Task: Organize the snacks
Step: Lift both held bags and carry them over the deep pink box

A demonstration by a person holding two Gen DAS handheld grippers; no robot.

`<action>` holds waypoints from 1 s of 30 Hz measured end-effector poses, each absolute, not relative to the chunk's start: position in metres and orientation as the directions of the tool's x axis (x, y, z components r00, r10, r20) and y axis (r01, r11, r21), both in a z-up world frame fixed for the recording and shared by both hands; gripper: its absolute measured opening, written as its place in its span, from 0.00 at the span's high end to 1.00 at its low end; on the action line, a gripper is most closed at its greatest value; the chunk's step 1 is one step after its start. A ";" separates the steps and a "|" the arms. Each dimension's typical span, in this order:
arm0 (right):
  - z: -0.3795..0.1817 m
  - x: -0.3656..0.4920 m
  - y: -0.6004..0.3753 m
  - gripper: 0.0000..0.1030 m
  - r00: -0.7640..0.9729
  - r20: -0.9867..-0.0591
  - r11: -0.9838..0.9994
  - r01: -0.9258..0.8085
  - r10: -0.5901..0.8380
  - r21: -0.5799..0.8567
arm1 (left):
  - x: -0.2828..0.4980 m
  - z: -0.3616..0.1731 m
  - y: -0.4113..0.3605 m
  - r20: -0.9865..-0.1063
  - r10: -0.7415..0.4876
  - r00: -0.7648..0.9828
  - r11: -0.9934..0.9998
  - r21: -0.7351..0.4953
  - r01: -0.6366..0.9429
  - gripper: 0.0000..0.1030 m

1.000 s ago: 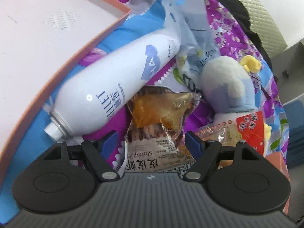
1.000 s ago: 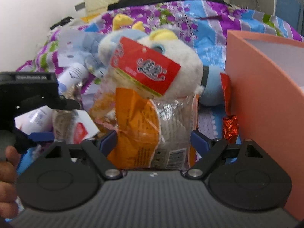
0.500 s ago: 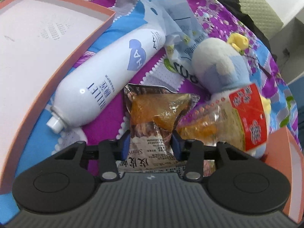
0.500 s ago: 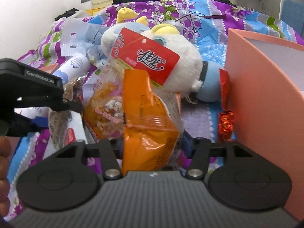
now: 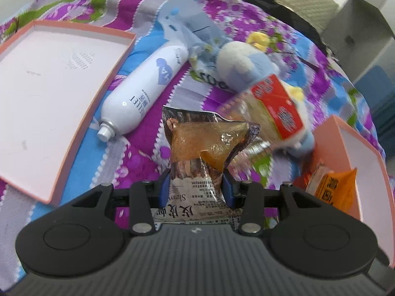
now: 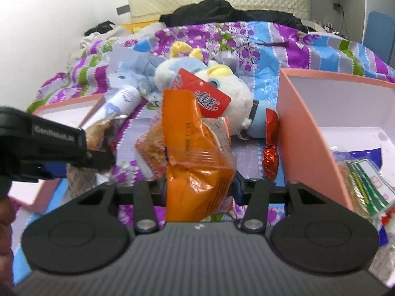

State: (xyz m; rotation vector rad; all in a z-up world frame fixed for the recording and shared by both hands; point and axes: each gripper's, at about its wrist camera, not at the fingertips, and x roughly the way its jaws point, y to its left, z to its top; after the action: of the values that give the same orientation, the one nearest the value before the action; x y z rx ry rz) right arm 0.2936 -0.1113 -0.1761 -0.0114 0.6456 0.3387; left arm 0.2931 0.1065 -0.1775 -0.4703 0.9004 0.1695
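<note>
On a bed under a purple-and-blue floral quilt (image 5: 138, 157), left tongs (image 5: 196, 188) pinch a crinkled, amber-windowed shrimp packet (image 5: 205, 145), right tongs (image 6: 198, 186) clamp a puffy orange snack bag (image 6: 195, 157).

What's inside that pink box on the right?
The pink box holds a green-labelled snack packet on something blue. Its near wall hides the rest.

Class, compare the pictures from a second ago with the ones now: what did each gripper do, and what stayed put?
The left gripper closed on the brown snack packet and lifted it; the right gripper closed on the orange snack packet and raised it. The white bottle and plush toy stayed put.
</note>
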 end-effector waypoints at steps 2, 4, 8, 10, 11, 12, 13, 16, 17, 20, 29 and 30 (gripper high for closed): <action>-0.169 0.280 -0.117 0.52 0.748 -0.587 0.945 -0.311 0.309 0.101 | 0.279 -0.170 0.100 -0.784 -0.058 0.618 0.899 -0.311 -0.309 0.54; -0.163 0.268 -0.122 0.52 0.750 -0.583 0.945 -0.309 0.313 0.109 | 0.263 -0.162 0.094 -0.780 -0.058 0.623 0.909 -0.299 -0.289 0.54; -0.152 0.241 -0.137 0.52 0.754 -0.573 0.944 -0.303 0.321 0.130 | 0.232 -0.151 0.086 -0.777 -0.070 0.626 0.919 -0.294 -0.262 0.54; -0.149 0.228 -0.143 0.52 0.753 -0.572 0.943 -0.302 0.326 0.141 | 0.218 -0.146 0.082 -0.773 -0.073 0.630 0.921 -0.294 -0.254 0.54; -0.147 0.222 -0.146 0.52 0.751 -0.572 0.942 -0.303 0.330 0.144 | 0.211 -0.144 0.081 -0.773 -0.075 0.630 0.922 -0.295 -0.252 0.54; -0.145 0.216 -0.148 0.52 0.750 -0.572 0.941 -0.306 0.332 0.145 | 0.204 -0.143 0.079 -0.773 -0.077 0.630 0.921 -0.297 -0.251 0.54; -0.144 0.209 -0.150 0.52 0.751 -0.570 0.940 -0.309 0.334 0.144 | 0.197 -0.140 0.077 -0.772 -0.081 0.630 0.923 -0.297 -0.246 0.54; -0.137 0.190 -0.157 0.52 0.753 -0.565 0.939 -0.310 0.338 0.148 | 0.180 -0.133 0.070 -0.769 -0.087 0.633 0.930 -0.291 -0.225 0.54; -0.134 0.185 -0.160 0.52 0.753 -0.561 0.938 -0.312 0.343 0.153 | 0.173 -0.130 0.067 -0.768 -0.089 0.634 0.934 -0.286 -0.216 0.54; -0.126 0.168 -0.168 0.52 0.758 -0.551 0.936 -0.313 0.350 0.164 | 0.156 -0.121 0.059 -0.768 -0.099 0.633 0.942 -0.278 -0.190 0.54; -0.103 0.123 -0.191 0.52 0.769 -0.530 0.934 -0.307 0.357 0.183 | 0.109 -0.097 0.042 -0.756 -0.137 0.640 0.946 -0.292 -0.143 0.54; -0.100 0.119 -0.193 0.52 0.771 -0.529 0.935 -0.303 0.354 0.183 | 0.105 -0.094 0.040 -0.755 -0.136 0.641 0.946 -0.291 -0.143 0.54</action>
State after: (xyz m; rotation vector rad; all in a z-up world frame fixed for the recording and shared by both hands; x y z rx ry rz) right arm 0.1192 -0.1932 -0.1003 0.0891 0.5906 0.3569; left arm 0.1053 0.0400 -0.0939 -0.3414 0.8795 0.0044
